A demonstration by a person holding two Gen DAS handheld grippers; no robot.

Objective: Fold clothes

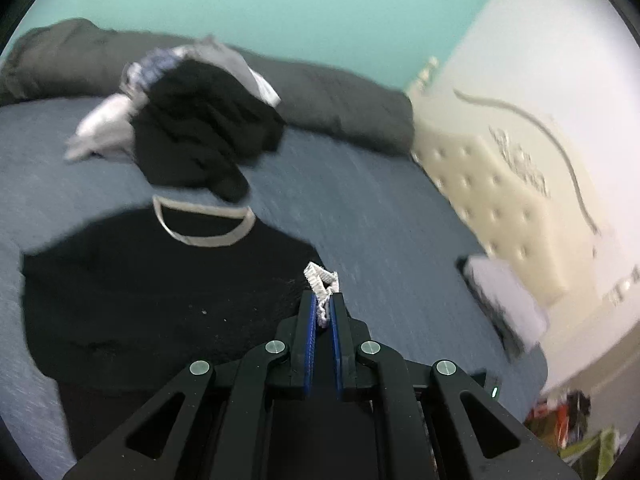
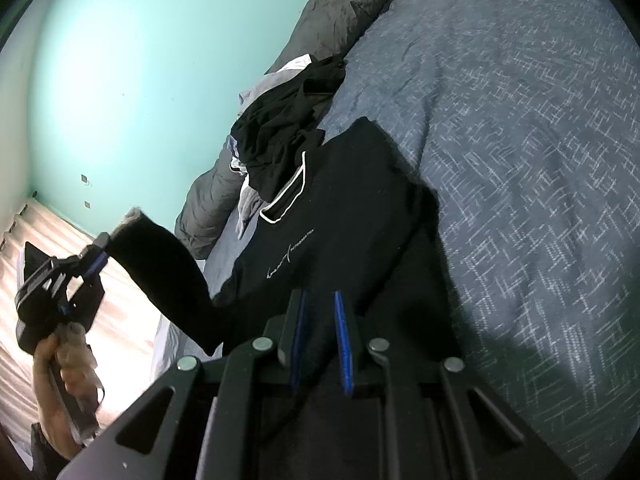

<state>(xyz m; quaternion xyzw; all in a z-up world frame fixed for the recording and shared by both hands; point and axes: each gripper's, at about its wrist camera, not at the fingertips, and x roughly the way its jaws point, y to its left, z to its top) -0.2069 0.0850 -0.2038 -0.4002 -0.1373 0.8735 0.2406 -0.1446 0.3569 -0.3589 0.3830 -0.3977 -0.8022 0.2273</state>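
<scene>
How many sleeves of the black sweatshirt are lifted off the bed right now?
1: the left gripper holds one sleeve up by its cuff. The other sleeve looks flat, partly hidden.

My left gripper [image 1: 323,300] is clamped on a white ribbed cuff [image 1: 320,280], dead centre. Black sweatshirt [image 1: 160,288] lies flat on the blue bedspread [image 1: 380,220] at 9 o'clock, pale collar [image 1: 204,224] toward 12. Clothes pile [image 1: 192,120] at 11. Grey duvet [image 1: 340,108] behind it. Tufted headboard [image 1: 500,200] at 3. Picture blurred.
</scene>
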